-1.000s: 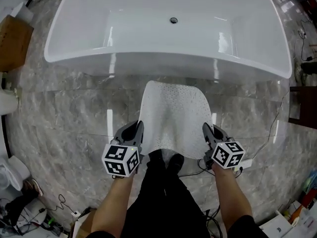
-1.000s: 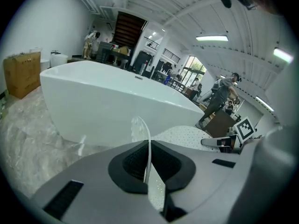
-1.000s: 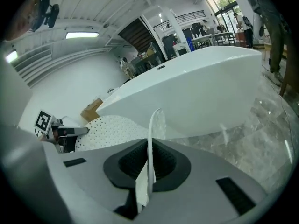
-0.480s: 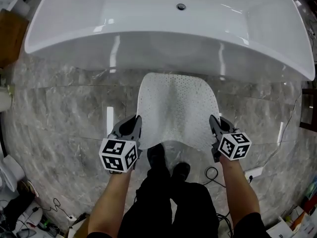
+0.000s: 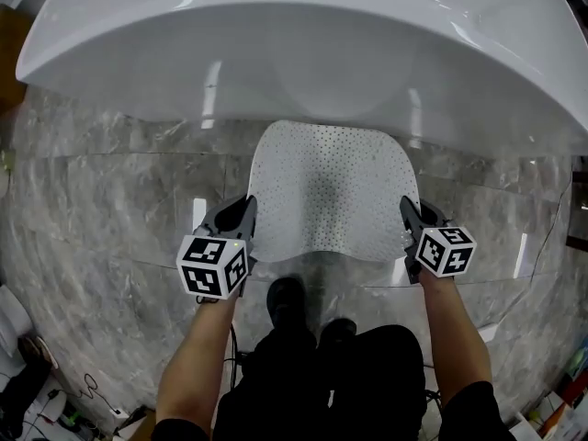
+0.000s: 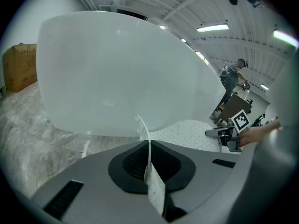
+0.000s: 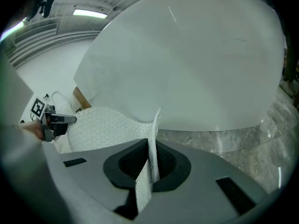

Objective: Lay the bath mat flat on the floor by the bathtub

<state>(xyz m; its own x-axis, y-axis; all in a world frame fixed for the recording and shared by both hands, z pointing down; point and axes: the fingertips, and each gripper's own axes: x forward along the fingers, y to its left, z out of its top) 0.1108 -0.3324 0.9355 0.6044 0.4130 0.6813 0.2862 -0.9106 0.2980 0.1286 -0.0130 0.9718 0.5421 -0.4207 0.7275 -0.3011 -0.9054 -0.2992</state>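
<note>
**Mat held by both near corners in front of the tub**

The bath mat [image 5: 331, 191], white and dotted with small holes, is spread out just on the near side of the bathtub [image 5: 303, 53], above the grey marble floor [image 5: 110, 200]. Its far edge reaches the foot of the tub wall, and its near edge dips in the middle. Whether the far edge rests on the floor cannot be told.

Only the tub's near rim and curved outer wall show, so its inside is out of sight in all three views.

The head view alone shows the whole mat, with both forearms and the person's dark shoes [image 5: 287, 301] just near of its near edge. The left gripper view adds a brown cardboard box [image 6: 21, 71] on the floor at the far left beside the tub, a person [image 6: 232, 76] standing far off at the right, and ceiling strip lights [image 6: 212, 28]. It also shows the other claw across the mat. The right gripper view shows the marble floor to the right of the tub and the opposite claw at its left edge.

The left claw [image 5: 241, 217] is closed on the mat's near left corner, with the thin edge standing upright between the pressed black pads [image 6: 133, 160]. The right claw [image 5: 409, 217] is likewise clamped on the near right corner, where a fold of mat is pinched between its pads [image 7: 166, 162].
</note>
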